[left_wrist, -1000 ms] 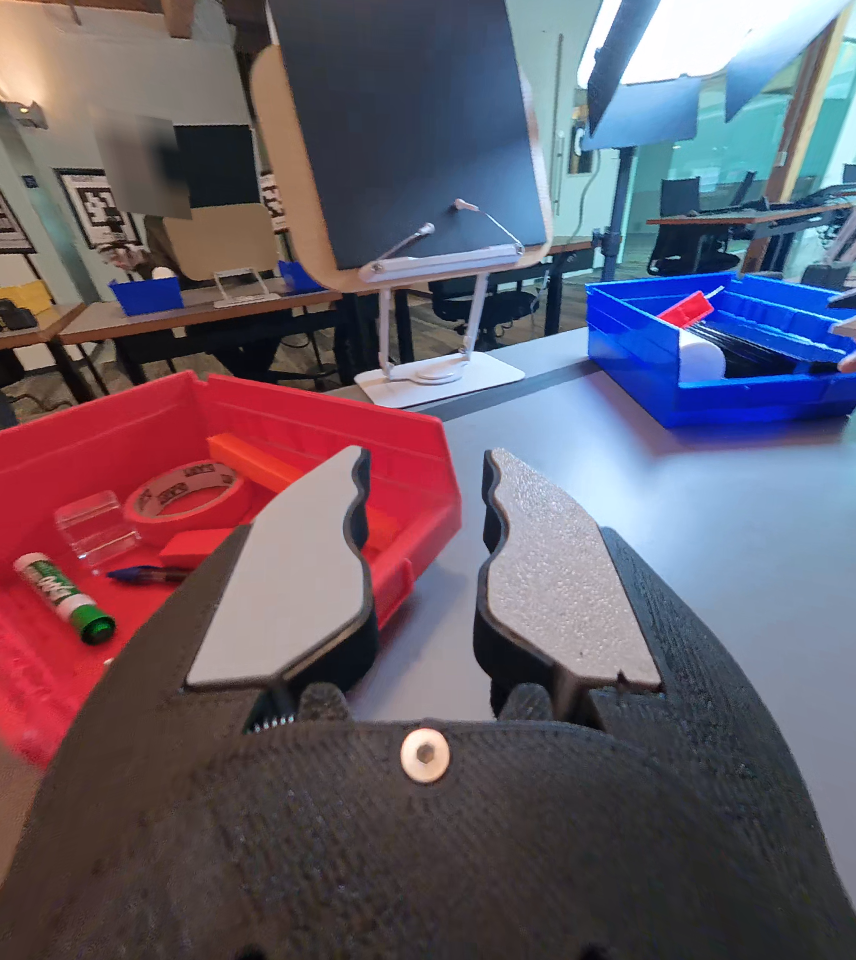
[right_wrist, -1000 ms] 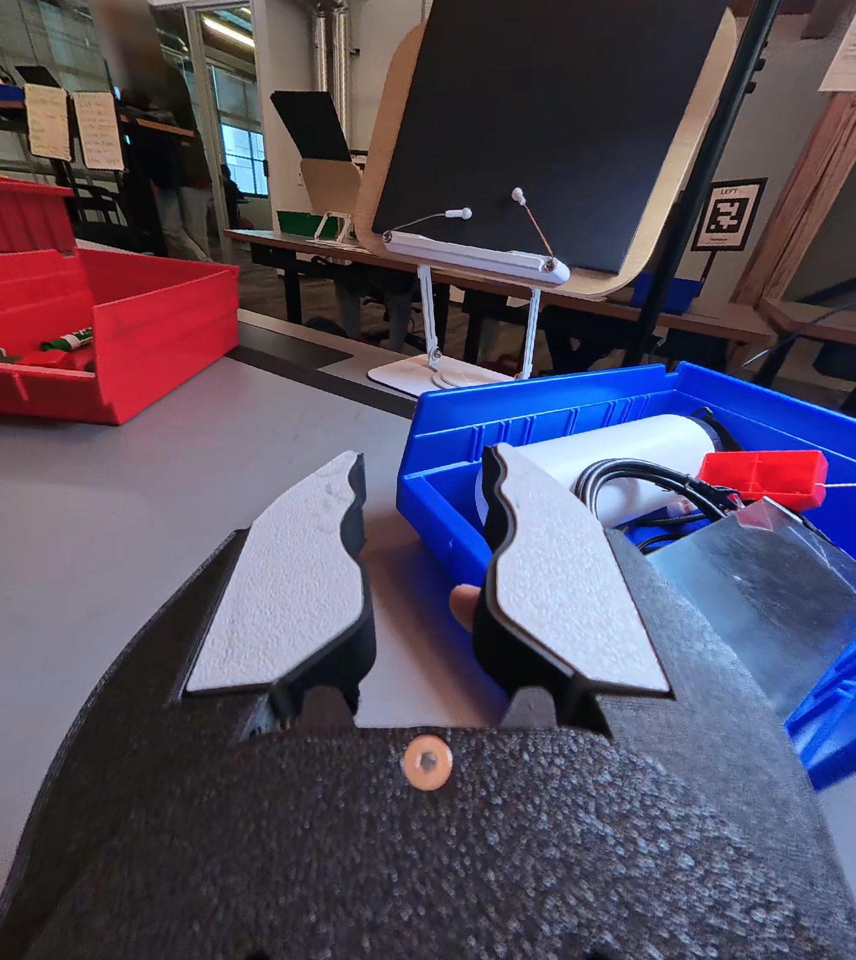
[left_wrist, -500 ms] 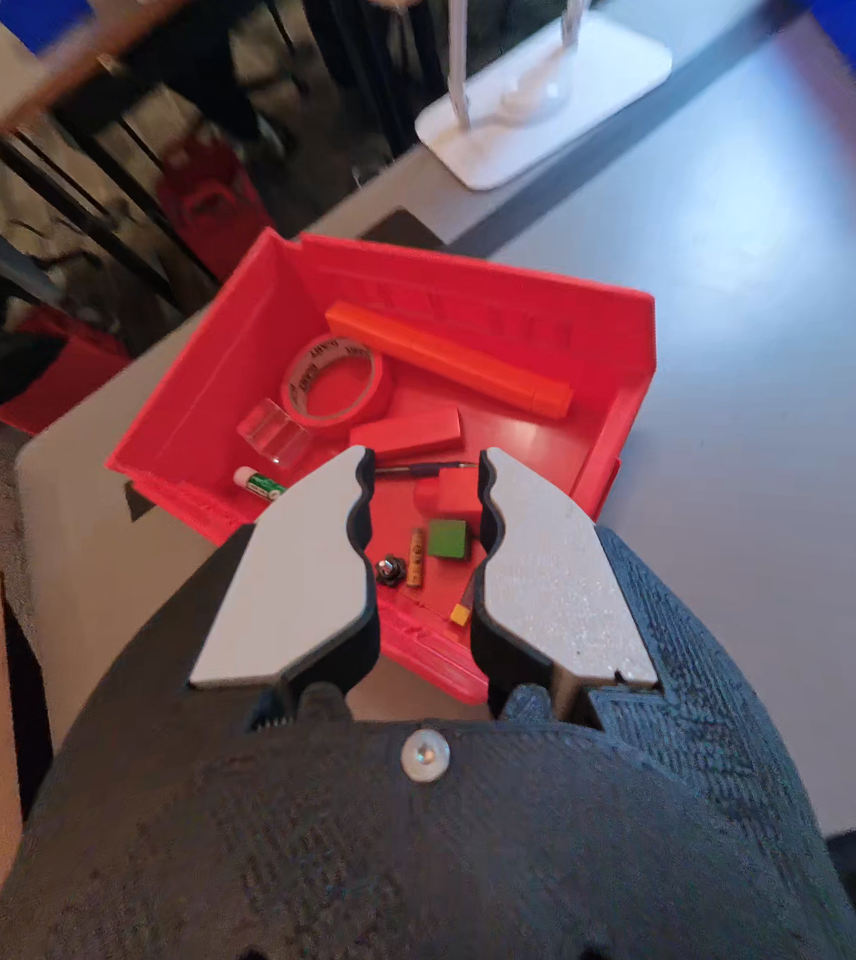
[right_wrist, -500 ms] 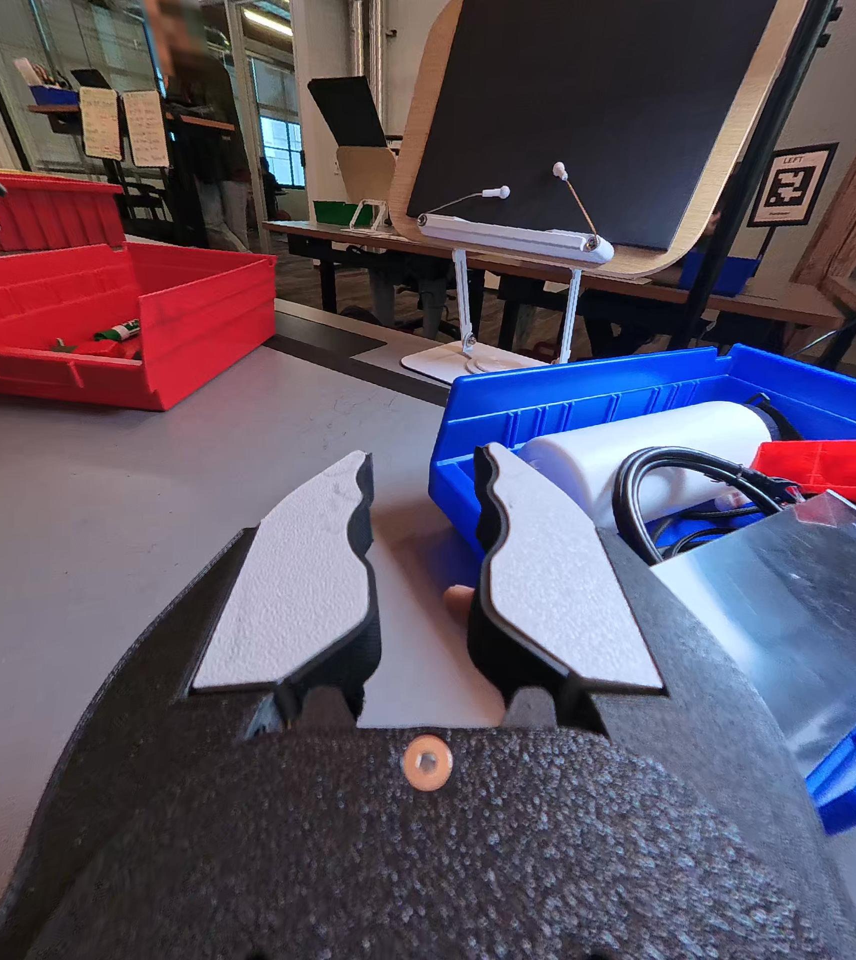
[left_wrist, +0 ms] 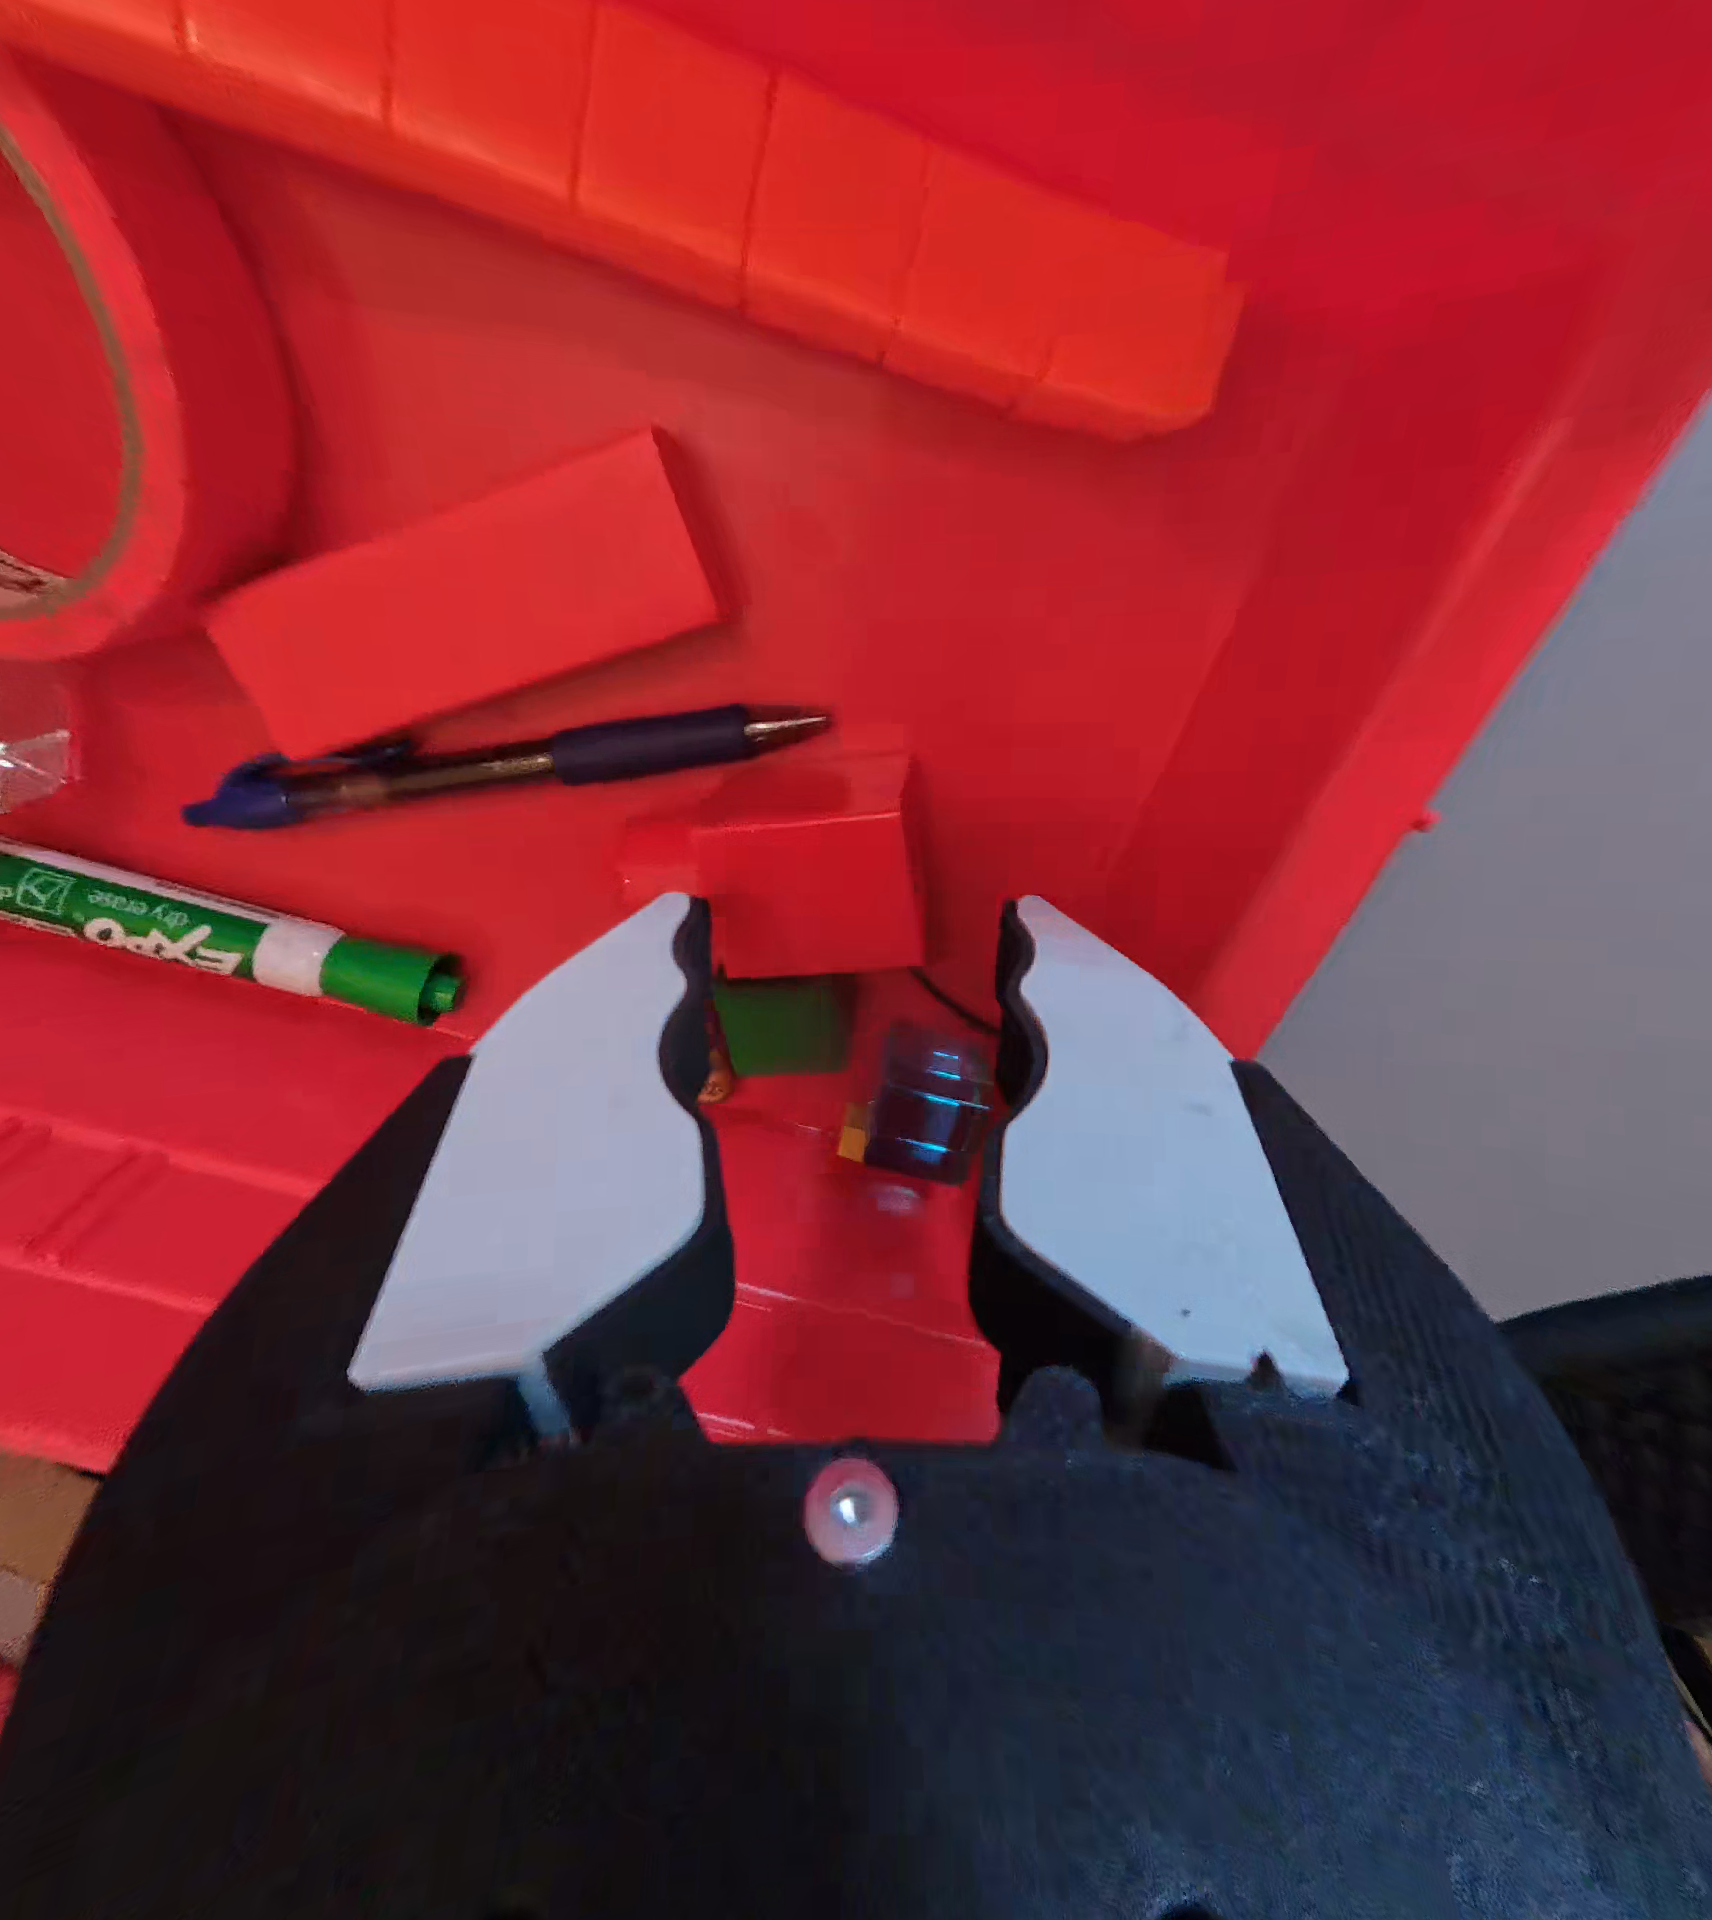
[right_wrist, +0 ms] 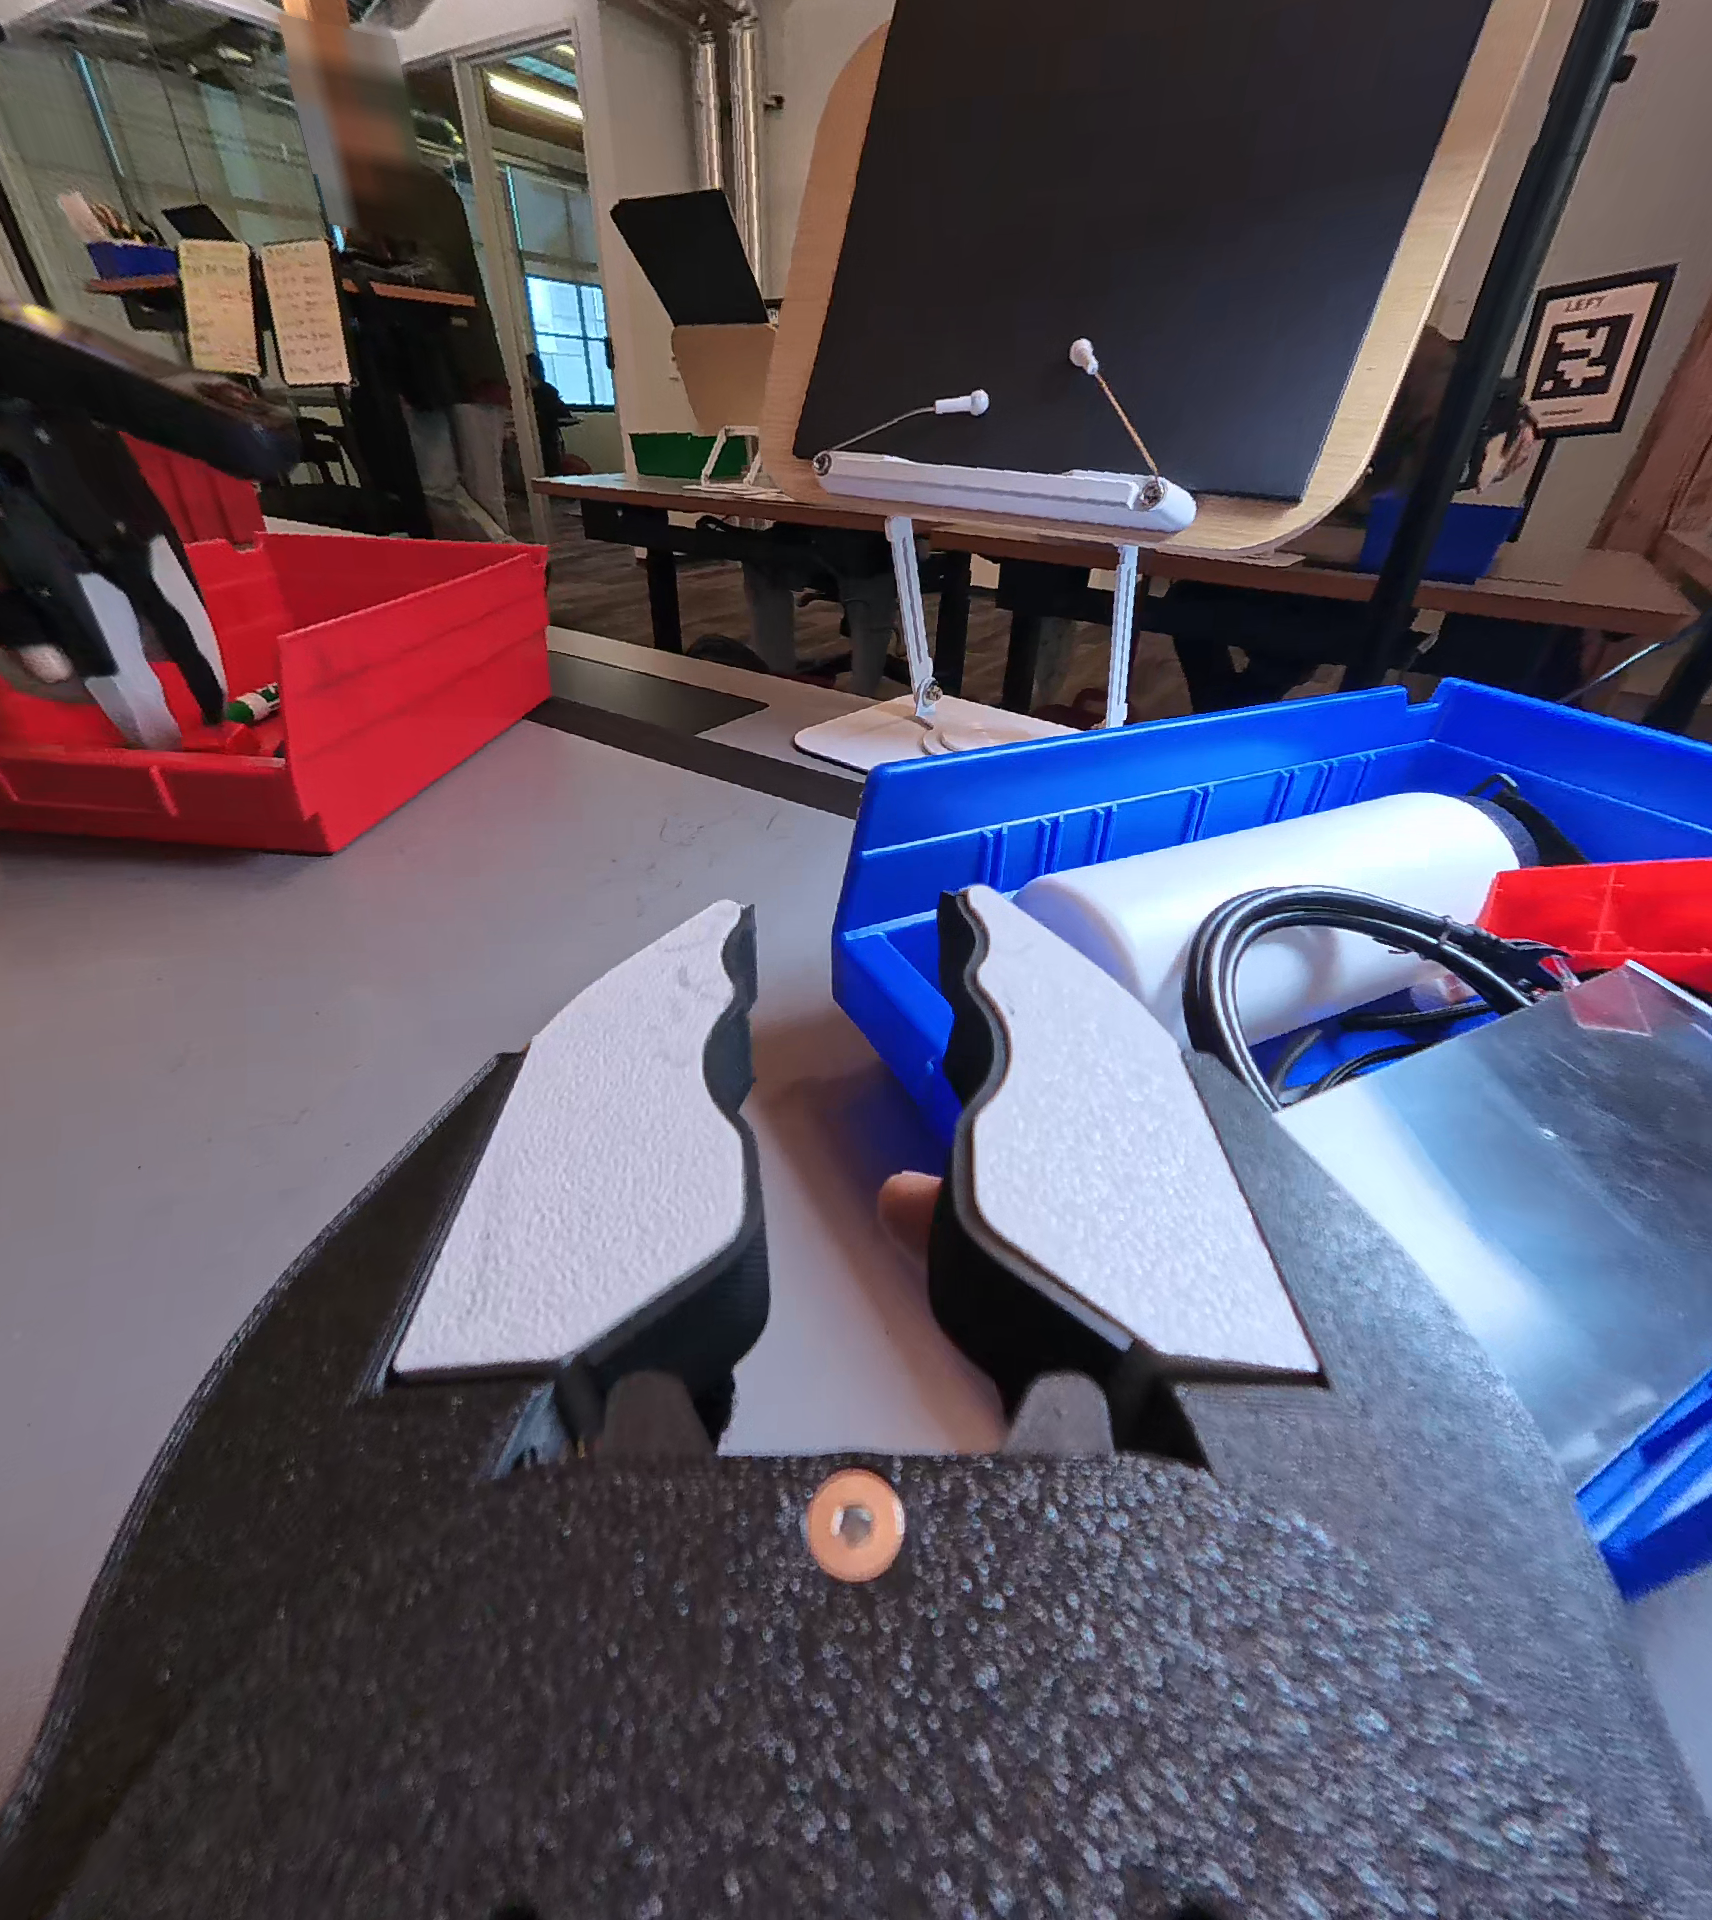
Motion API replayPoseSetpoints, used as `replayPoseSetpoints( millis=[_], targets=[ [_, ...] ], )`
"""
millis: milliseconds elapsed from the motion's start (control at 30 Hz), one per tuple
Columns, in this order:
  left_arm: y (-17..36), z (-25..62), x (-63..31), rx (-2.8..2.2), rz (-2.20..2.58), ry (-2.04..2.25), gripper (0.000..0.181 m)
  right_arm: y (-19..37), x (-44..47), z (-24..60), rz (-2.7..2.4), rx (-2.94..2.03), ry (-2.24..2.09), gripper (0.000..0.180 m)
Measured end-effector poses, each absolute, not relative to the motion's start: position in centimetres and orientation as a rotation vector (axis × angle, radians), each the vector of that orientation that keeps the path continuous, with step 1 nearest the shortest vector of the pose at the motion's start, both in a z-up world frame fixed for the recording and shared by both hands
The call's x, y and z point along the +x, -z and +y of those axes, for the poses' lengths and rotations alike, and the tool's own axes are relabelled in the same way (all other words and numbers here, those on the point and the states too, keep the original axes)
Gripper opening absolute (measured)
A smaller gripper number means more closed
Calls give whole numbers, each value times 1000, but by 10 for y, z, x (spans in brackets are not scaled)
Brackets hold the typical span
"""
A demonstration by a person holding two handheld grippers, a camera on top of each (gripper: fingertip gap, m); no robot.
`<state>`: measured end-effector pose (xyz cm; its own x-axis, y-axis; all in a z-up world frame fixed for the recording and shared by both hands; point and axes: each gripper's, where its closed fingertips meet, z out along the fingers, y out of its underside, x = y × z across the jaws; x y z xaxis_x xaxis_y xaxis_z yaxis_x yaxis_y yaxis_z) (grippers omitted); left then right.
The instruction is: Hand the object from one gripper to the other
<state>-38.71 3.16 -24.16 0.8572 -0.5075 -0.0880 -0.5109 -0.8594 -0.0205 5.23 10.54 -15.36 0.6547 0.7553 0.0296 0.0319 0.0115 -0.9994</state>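
The left gripper, jaws apart and empty, points down into the red bin. A small dark metal cylinder lies just inside its right finger. The right gripper, also apart and empty, hovers over the tabletop, well apart from the bin.

Left gripper: has dropped from above the desk deep into the red bin; its open fingers now bracket a small dark metallic cylinder beside a green block.
Left gripper gap: slightly wider than before.
Right wrist view: the left gripper has entered at left, tilted down into the red bin.
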Motion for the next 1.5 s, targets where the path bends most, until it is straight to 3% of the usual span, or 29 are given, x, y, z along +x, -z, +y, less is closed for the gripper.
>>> replayPoseSetpoints(
  millis=[33, 367, 667, 933, 1167, 1300, 1500],
  targets=[
    [245, 34, -390, -2990, 817, -158, 52, 154, 52, 106, -696, -1471, -645, 34],
    [226, 48, -402, -2826, 872, -419, 38, 154, 52, 105, -704, -1466, -636, 32],
    [124, 63, -383, -2359, 809, -560, 38, 155, 48, 101, -739, -1451, -611, 32],
    [51, 34, -255, -1812, 821, -271, 38, 154, 27, 79, -868, -1378, -633, 35],
    [49, 3, -138, -1435, 832, 155, 38, 125, -33, 7, -1065, -1358, -1135, 53],
    [51, 0, -115, -1274, 813, 91, 38, 86, -50, -1, -950, -1402, -1462, 59],
    [65, -15, -110, -1108, 830, -51, 38, 87, -82, -7, -918, -1477, -1796, 66]
  ],
)
